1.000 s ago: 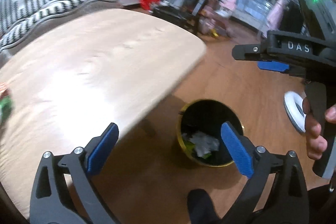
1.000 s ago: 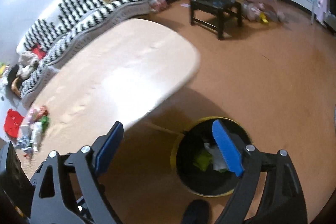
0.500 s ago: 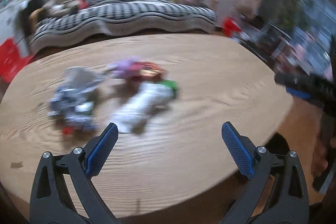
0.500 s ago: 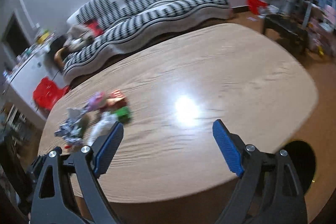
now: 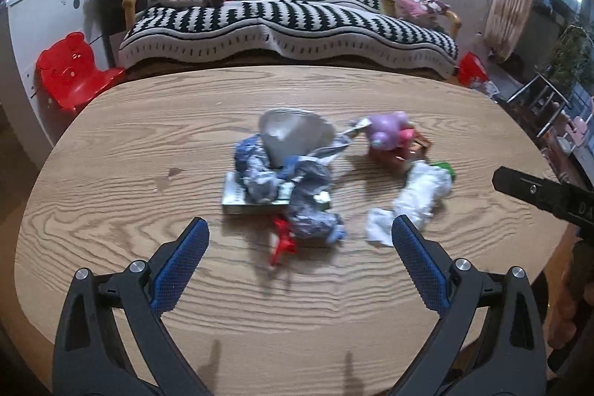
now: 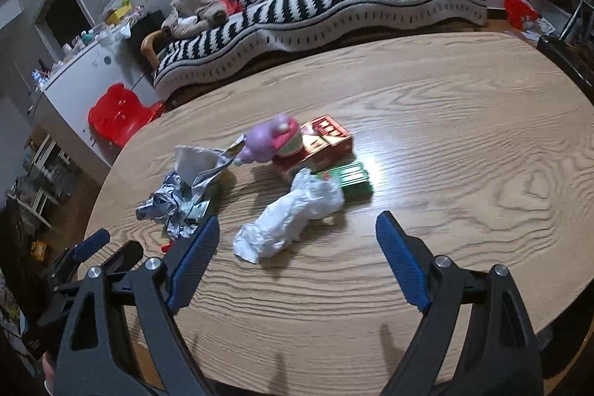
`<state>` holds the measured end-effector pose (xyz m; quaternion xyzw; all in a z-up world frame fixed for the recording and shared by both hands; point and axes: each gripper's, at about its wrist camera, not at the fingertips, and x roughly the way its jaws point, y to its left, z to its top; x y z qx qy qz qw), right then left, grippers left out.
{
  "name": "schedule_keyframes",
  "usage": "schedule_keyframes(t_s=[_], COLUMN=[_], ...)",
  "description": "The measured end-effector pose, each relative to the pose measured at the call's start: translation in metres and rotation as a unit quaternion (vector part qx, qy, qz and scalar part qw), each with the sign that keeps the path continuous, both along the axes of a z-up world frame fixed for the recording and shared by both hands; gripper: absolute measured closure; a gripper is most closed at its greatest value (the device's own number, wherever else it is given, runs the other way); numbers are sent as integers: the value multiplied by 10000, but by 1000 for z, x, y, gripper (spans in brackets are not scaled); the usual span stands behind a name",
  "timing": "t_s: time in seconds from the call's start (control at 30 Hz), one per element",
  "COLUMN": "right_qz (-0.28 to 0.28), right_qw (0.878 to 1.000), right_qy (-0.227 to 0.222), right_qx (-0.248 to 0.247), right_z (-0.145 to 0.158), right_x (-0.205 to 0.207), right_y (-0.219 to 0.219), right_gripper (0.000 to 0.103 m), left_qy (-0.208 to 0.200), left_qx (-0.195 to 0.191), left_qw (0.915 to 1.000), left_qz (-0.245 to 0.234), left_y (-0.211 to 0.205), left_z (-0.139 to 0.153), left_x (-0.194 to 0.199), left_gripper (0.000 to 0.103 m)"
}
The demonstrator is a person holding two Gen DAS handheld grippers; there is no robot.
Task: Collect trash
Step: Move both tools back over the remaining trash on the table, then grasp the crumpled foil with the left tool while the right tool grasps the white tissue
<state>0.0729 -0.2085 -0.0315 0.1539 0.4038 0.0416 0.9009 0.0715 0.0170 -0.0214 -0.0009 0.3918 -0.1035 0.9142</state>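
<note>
A heap of trash lies mid-table: crumpled silver-blue foil wrappers (image 5: 293, 188) on a flat packet, a small red scrap (image 5: 282, 242), a crumpled white tissue (image 5: 415, 201), a purple and pink wrapper (image 5: 388, 130) on a red box (image 6: 326, 141), and a green packet (image 6: 354, 179). My left gripper (image 5: 299, 258) is open and empty, just short of the foil. My right gripper (image 6: 297, 247) is open and empty, just short of the white tissue (image 6: 293, 214). The foil also shows in the right wrist view (image 6: 174, 206).
The oval wooden table (image 5: 130, 136) carries the heap. A black and white striped sofa (image 5: 289, 21) stands behind it, a red bear-shaped chair (image 5: 70, 73) at the left, a white cabinet (image 6: 85, 77) beyond. The right gripper's body (image 5: 545, 192) enters the left wrist view.
Both grippers swung from the black bin on the floor, up and left over the table. They now face the trash heap, closer than half a second ago. Both stayed open.
</note>
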Motion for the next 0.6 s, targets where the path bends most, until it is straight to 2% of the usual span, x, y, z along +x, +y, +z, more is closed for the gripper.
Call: schedule_keyframes(t_s=[0.13,0.33,0.6], right_qz=[41,36,261], right_qw=[9999,9992,9979], right_qy=[135,401,577], right_qx=[-39,23,-93], right_z=[-11,-30,-44], right_x=[11,25,34], right_y=[6,5,20], right_gripper=[20,27,31], left_qy=[65,5,-184], left_qx=[-133,-94,335], left_qw=[9999,9999,9992], left_qz=[52,104,-109], left_y=[8,14,17], left_z=[-8,-20,-21], left_x=[18,41,42], left_gripper=[7,7,8])
